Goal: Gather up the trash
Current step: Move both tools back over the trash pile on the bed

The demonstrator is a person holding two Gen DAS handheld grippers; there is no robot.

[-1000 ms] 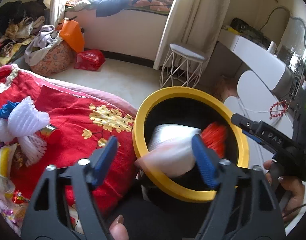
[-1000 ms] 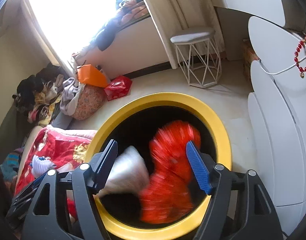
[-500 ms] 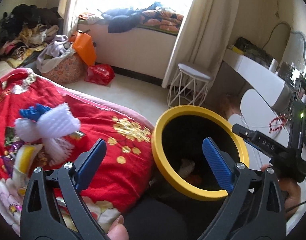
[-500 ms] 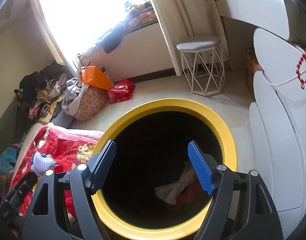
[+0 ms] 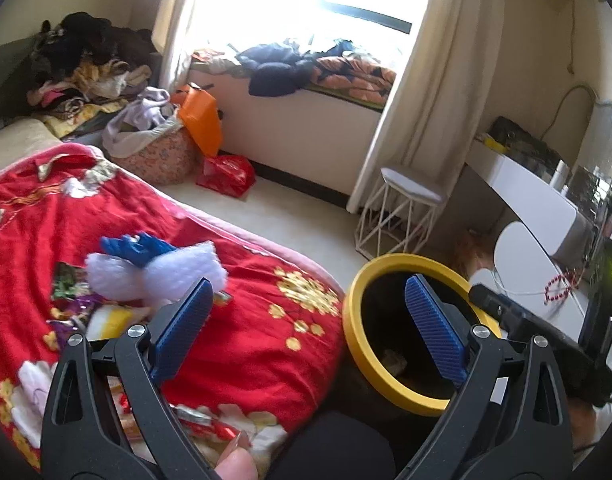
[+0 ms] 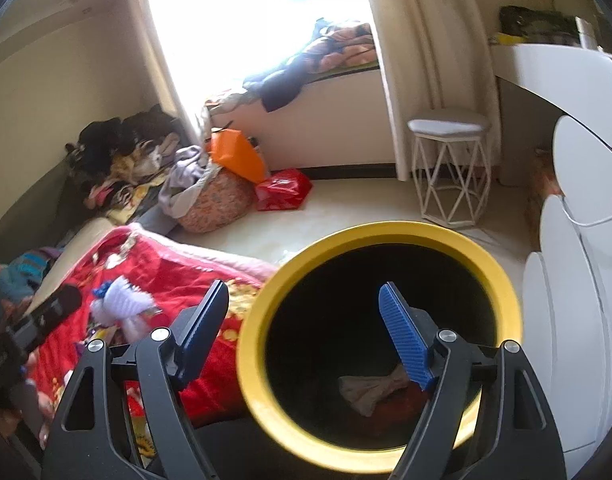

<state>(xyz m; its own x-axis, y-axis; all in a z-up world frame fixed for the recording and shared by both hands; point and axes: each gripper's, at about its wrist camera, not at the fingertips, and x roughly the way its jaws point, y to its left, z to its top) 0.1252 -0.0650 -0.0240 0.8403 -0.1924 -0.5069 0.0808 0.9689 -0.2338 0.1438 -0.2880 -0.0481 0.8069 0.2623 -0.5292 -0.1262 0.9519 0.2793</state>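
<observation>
Both grippers empty and open beside the bin, trash left on the bed.

Left gripper (image 5: 306,320) has its jaws spread wide, nothing between them; right gripper (image 6: 306,328) jaws have just been opening, nothing held. Yellow-rimmed black bin (image 6: 501,280) stands on the floor at the edge of the bed, with a crumpled pale wrapper (image 6: 369,392) and red trash (image 6: 397,408) at its bottom. White foam netting (image 5: 158,276) with a blue piece (image 5: 138,248) lies on the red blanket (image 5: 246,344), more wrappers (image 5: 202,420) near the blanket's front edge.
</observation>
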